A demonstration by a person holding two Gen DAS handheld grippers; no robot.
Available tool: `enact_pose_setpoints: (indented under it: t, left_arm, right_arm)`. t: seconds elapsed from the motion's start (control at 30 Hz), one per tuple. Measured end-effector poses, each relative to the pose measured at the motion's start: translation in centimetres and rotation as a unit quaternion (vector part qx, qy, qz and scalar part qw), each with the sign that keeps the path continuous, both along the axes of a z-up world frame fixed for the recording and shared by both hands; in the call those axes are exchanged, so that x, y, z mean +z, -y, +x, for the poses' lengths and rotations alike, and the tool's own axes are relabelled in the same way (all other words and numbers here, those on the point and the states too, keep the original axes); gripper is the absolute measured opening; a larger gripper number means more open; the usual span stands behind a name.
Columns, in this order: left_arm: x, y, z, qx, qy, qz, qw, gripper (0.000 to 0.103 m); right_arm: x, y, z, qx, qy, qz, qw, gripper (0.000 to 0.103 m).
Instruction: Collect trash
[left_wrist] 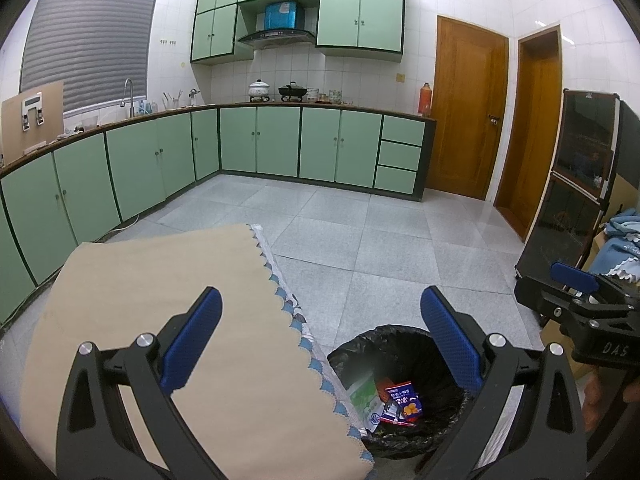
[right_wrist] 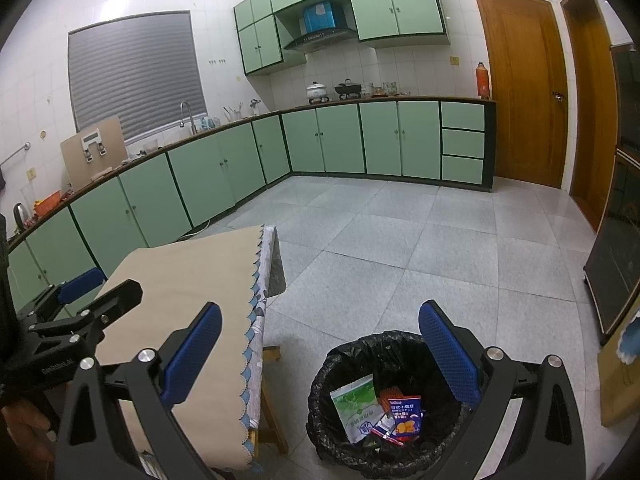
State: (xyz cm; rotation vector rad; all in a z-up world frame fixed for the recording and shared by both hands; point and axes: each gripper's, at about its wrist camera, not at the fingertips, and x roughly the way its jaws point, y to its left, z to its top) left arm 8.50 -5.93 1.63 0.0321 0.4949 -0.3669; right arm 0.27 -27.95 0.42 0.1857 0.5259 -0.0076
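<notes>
Left wrist view: the left gripper point(left_wrist: 320, 340) has its blue-padded fingers point(left_wrist: 192, 340) spread wide with nothing between them. The left finger sits over the beige-covered worktop point(left_wrist: 160, 300); the right finger sits over the rim of the trash bin point(left_wrist: 400, 392), which is lined with a black bag and stands on the tiled floor point(left_wrist: 380, 232) just beside the worktop's scalloped edge. Inside the bin, below and between the fingers, lie a green-and-white pouch point(left_wrist: 364, 396) and a blue snack packet point(left_wrist: 404, 400), touching each other. The right gripper point(left_wrist: 576, 292) shows at the far right, beyond the right finger; its opening cannot be told from here.

Right wrist view: the right gripper point(right_wrist: 320, 344) also has its fingers point(right_wrist: 448, 348) set wide apart and empty. The trash bin point(right_wrist: 360, 360) sits between them, nearer the right finger, with the green-and-white pouch point(right_wrist: 356, 408) upright against its wall and the blue snack packet point(right_wrist: 406, 414) just beside it. The worktop point(right_wrist: 192, 292) lies under the left finger. The left gripper point(right_wrist: 88, 296) hangs over the worktop, well left of the fingers.
</notes>
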Motion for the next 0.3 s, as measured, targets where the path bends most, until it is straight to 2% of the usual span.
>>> enact_pose_setpoints:
  t: [0.3]
  left_arm:
    - [-0.27,0.38,-0.08,0.006,0.0,0.004,1.0,0.096]
  right_arm:
    - [-0.19,0.06,-0.03,-0.002,-0.004,-0.002,1.0,0.097]
